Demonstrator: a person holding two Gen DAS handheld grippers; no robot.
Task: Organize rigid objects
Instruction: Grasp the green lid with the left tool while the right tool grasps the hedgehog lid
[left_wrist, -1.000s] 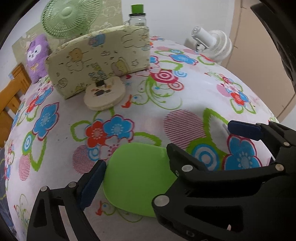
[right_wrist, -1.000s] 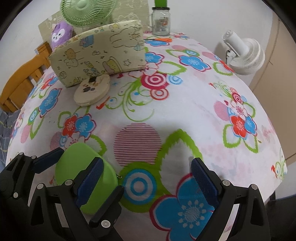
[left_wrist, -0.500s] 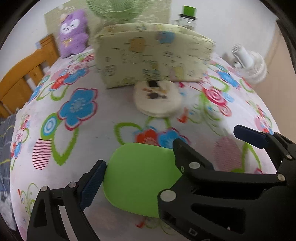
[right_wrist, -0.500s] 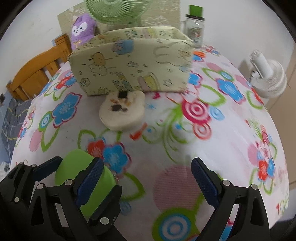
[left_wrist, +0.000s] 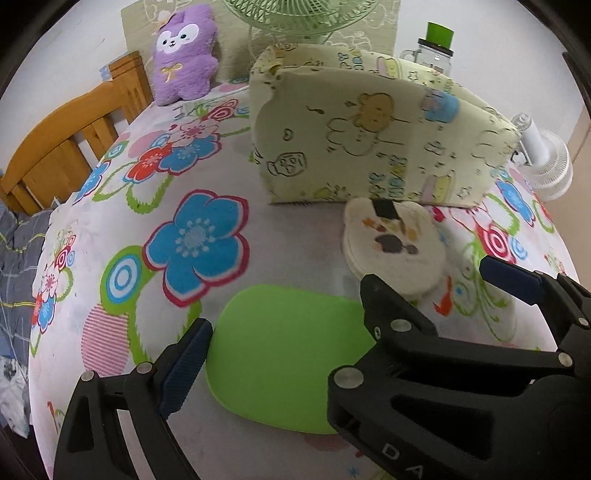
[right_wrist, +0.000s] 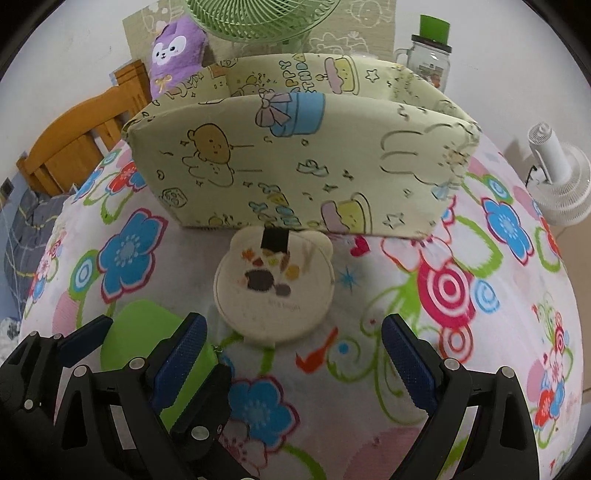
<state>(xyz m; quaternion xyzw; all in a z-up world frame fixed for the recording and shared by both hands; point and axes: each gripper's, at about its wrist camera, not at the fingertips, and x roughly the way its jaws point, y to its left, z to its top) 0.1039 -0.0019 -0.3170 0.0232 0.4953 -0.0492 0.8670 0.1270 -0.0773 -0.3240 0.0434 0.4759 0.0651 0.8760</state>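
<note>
Left tongs (left_wrist: 328, 325) grip the green case (left_wrist: 284, 354), right tongs (right_wrist: 295, 354) gape wide; it could snag the storage box (right_wrist: 295, 158) rim.

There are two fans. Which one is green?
The big green mesh fan behind the yellow cartoon-print storage box. The small white fan stands off to the right.

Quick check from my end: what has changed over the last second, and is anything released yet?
Both grippers have moved forward toward the fabric storage box; it and the round cream case now look nearer. The left gripper still holds the green case, nothing released. The right gripper stays open and empty, now lined up with the round cream case. The round cream case and box have not moved on the tablecloth.
</note>
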